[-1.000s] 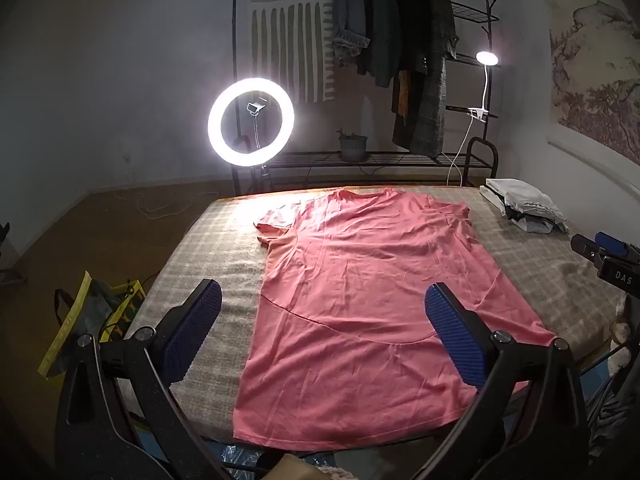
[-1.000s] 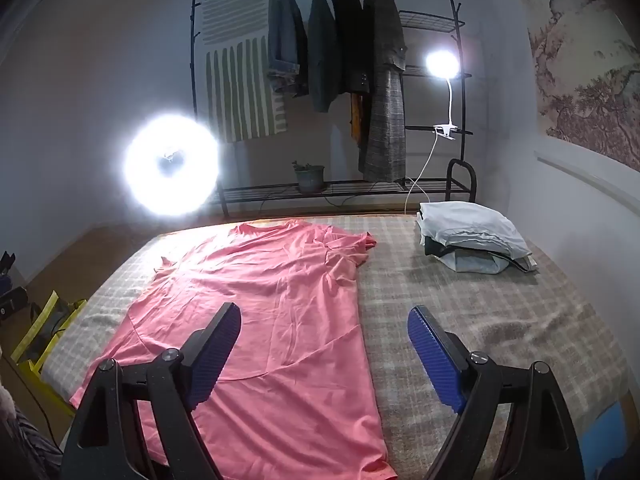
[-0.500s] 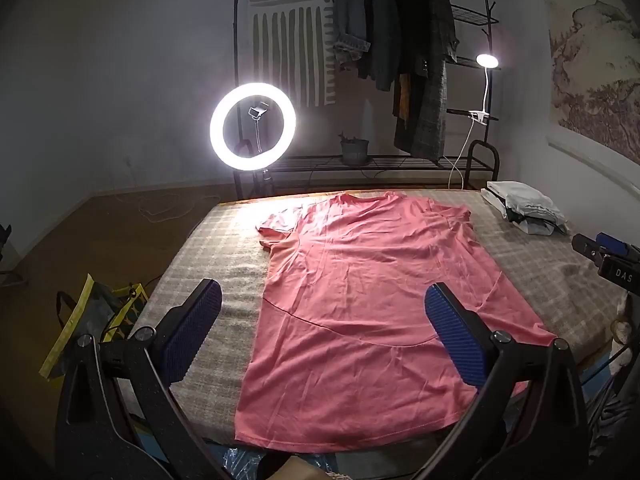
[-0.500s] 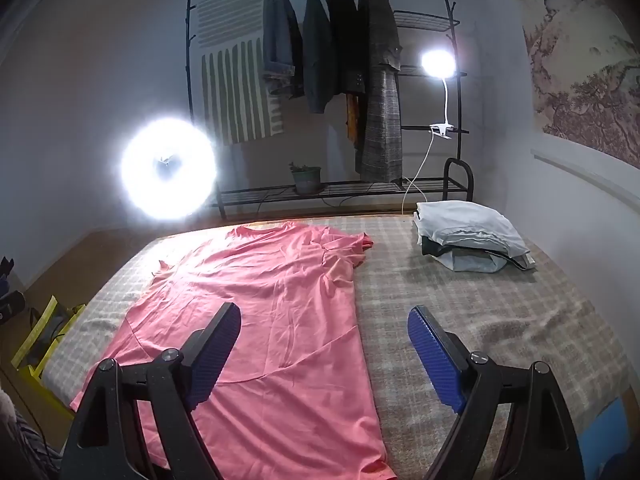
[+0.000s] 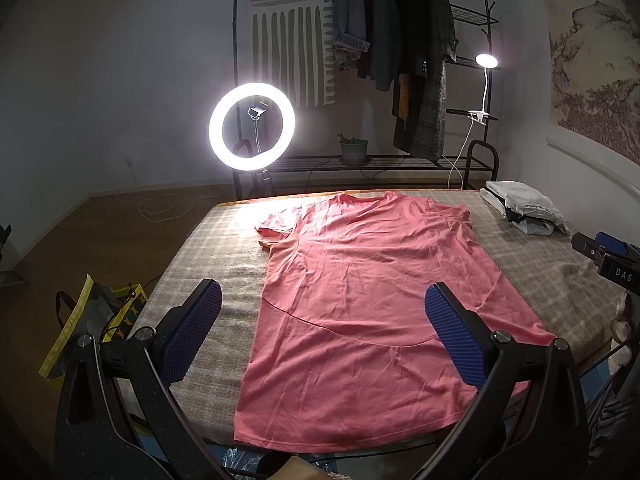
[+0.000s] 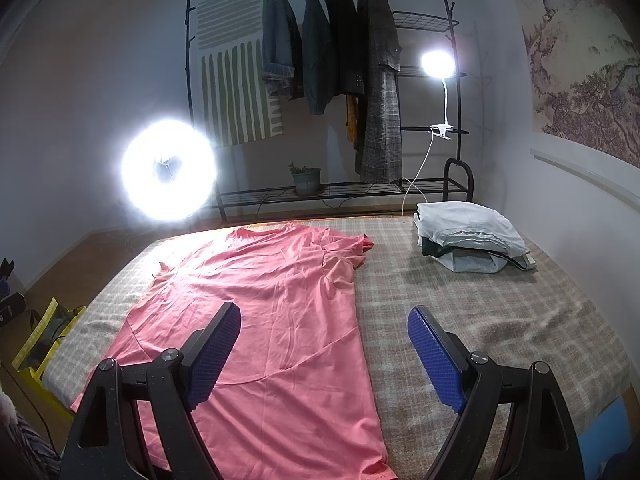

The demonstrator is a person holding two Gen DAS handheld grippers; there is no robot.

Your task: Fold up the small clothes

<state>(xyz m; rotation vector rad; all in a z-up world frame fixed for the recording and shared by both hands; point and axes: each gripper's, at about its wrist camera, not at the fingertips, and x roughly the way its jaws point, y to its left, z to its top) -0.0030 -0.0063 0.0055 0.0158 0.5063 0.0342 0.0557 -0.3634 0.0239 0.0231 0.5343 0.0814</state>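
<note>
A coral-pink T-shirt [image 5: 368, 300] lies flat and spread out on the checked bed cover [image 5: 224, 256], neck toward the far edge, hem toward me. It also shows in the right wrist view [image 6: 272, 320]. My left gripper [image 5: 320, 320] is open and empty, held above the shirt's near left part. My right gripper [image 6: 324, 344] is open and empty, above the shirt's right edge. Its tip shows at the right of the left wrist view [image 5: 608, 256].
A stack of folded clothes [image 6: 468, 240] sits at the bed's far right corner. A lit ring light [image 5: 252, 126], a clothes rack [image 6: 332, 80] and a clip lamp [image 6: 438, 66] stand behind the bed. A yellow bag [image 5: 92, 320] lies on the floor left.
Both grippers have drawn back and lifted slightly, so the shirt sits a little lower in view. The shirt has not moved. Both grippers stay open.
</note>
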